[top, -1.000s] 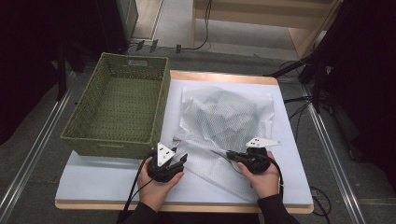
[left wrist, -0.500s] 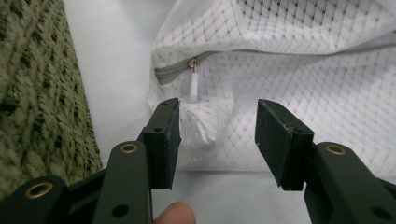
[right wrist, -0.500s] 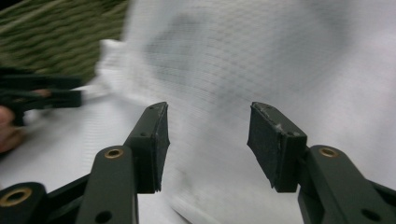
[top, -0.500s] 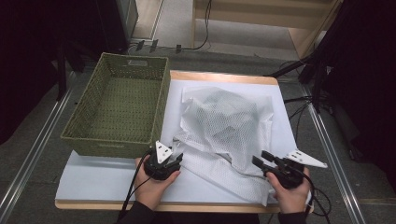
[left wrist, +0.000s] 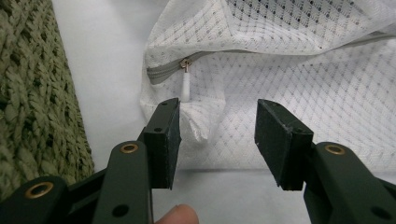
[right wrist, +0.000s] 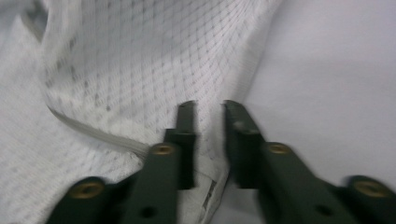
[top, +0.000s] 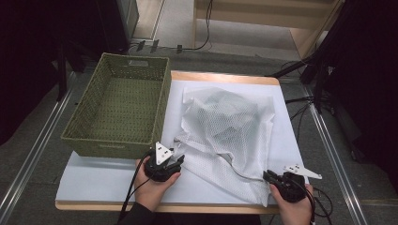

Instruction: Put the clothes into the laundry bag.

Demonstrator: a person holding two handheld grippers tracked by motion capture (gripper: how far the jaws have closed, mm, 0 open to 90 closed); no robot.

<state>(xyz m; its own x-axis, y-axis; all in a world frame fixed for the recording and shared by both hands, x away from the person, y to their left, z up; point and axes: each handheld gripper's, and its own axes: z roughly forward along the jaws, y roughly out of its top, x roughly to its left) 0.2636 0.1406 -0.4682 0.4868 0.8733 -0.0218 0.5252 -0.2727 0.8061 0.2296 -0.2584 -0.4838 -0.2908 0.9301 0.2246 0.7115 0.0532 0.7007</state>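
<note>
The mesh bag (top: 225, 136) before the black jaws was white with a diamond-net pattern and a grey zipper (left wrist: 163, 72). The woven basket (top: 117, 110) beside them was olive green.

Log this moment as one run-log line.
left gripper: open by zipper pull | right gripper: shut on mesh laundry bag corner | basket: empty

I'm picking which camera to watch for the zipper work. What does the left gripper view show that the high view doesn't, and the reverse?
Left gripper view alone: the zipper pull hanging at the end of the grey zipper, just beyond the left gripper and its open jaws. High view alone: the whole wicker basket, the table, both hands, and the right gripper at the bag's near corner. Both share the white mesh laundry bag, the basket's woven side and the left gripper.
</note>
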